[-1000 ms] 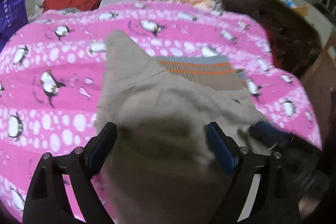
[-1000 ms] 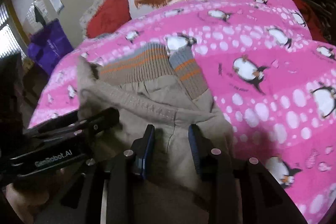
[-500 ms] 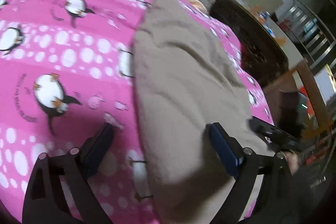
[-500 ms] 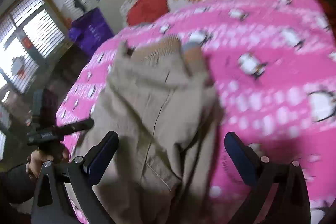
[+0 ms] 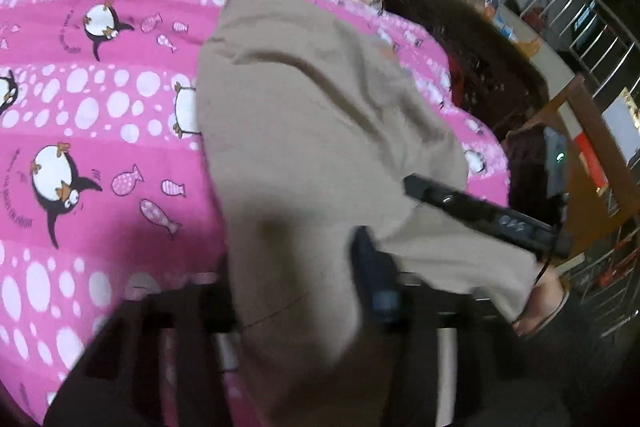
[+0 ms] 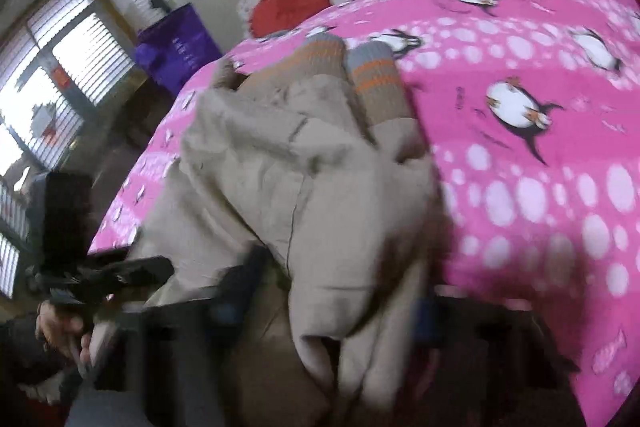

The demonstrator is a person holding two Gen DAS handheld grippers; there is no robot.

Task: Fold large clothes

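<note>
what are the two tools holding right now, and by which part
Both tools, left and right, are closing on the beige garment at its near edge, fabric between the jaws.

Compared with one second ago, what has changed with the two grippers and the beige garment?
Both grippers went wide, then started closing around the near end of the beige garment: the left gripper and the right gripper each have cloth between their jaws, which are closing now. Both cameras came lower and nearer the cloth. The pink blanket and pillows kept their places.

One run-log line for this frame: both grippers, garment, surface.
left hand-held gripper: closing on jacket | right hand-held gripper: closing on jacket | jacket: tan, bunched, near edge | blanket: pink, penguins
</note>
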